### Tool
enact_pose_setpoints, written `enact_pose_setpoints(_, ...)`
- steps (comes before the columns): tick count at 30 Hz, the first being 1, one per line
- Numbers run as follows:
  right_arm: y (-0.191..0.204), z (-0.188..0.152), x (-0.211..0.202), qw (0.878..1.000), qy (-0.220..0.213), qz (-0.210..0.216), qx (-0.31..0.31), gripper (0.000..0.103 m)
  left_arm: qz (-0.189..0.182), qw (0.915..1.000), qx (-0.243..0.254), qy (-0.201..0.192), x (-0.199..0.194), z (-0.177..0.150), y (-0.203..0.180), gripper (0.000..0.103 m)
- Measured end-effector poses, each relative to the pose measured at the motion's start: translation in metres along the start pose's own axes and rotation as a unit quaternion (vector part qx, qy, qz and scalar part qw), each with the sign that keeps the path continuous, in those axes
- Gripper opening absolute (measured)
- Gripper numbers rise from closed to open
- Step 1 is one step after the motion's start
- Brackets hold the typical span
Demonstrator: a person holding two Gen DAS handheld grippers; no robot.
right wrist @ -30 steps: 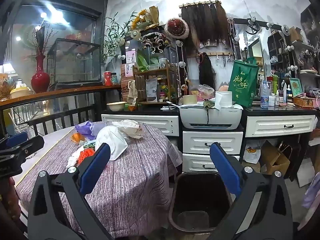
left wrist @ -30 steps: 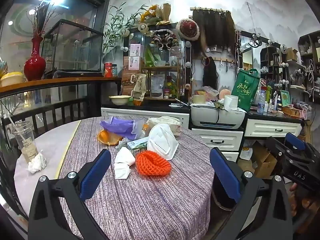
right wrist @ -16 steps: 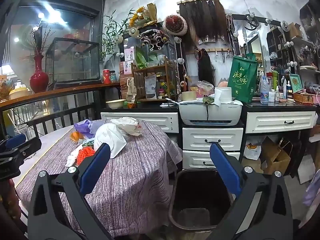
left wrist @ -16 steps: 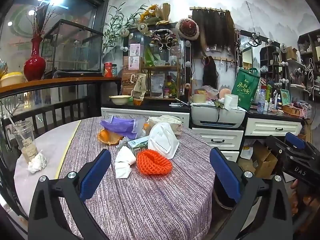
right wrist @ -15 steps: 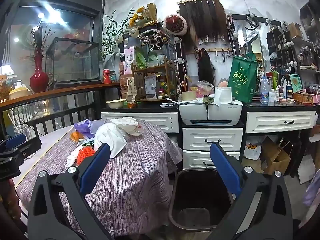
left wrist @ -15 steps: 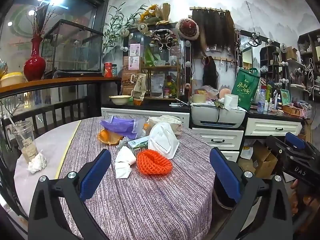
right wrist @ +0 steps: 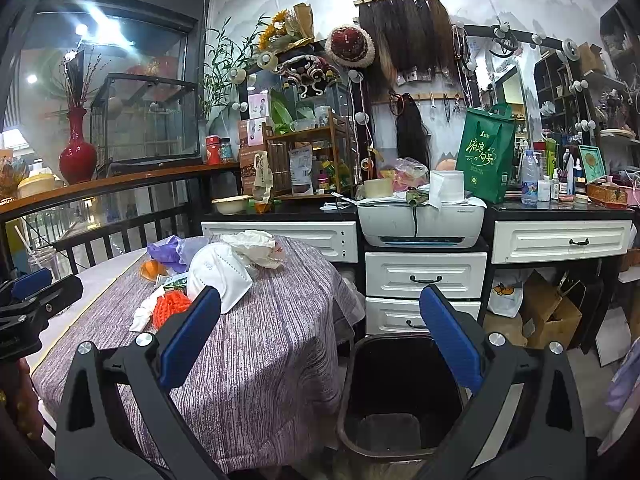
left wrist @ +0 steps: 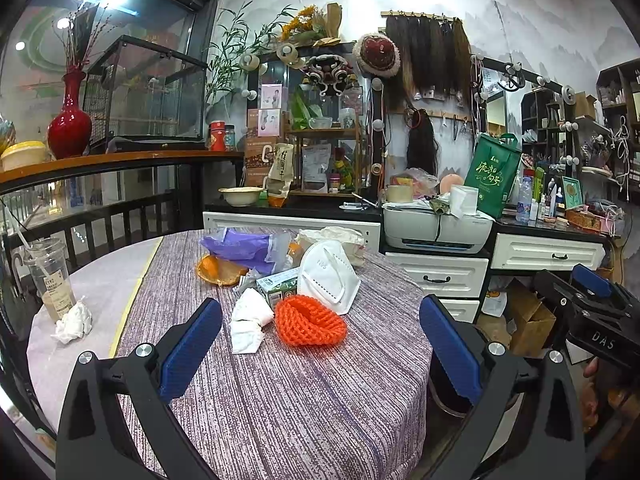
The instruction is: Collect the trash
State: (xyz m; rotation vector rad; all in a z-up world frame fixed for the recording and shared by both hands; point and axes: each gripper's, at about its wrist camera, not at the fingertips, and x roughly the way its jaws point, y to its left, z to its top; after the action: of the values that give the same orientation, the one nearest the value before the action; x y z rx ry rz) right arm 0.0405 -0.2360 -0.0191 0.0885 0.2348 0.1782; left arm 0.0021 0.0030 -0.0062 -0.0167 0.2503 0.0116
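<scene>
Hovering over the striped tablecloth [left wrist: 280,400], left gripper [left wrist: 320,344] has jaws wide apart, nothing held. Trash heaped beyond it: orange net [left wrist: 310,321], crumpled tissue [left wrist: 248,320], white mask [left wrist: 328,276], purple bag [left wrist: 240,246].

Right wrist view: right gripper [right wrist: 320,344] jaws spread, empty, above the black bin [right wrist: 396,396] standing just beside the table. Same trash pile lies well left, on the tabletop.

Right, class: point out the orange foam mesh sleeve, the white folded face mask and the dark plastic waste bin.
orange foam mesh sleeve [left wrist: 310,321]: left wrist view, middle of the netting.
white folded face mask [left wrist: 326,274]: left wrist view, its front panel.
dark plastic waste bin [right wrist: 352,364]: right wrist view, inner left wall.
</scene>
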Motion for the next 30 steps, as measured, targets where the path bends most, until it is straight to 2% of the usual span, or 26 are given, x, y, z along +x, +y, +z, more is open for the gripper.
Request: enact_pose_setpoints(30,0.0003,-0.0026,0.0027,1.0,0.004,0.001,0.0,0.098,0.0,0.9999,0.004,0.01,0.0041,-0.007,-0.0014,0.098)
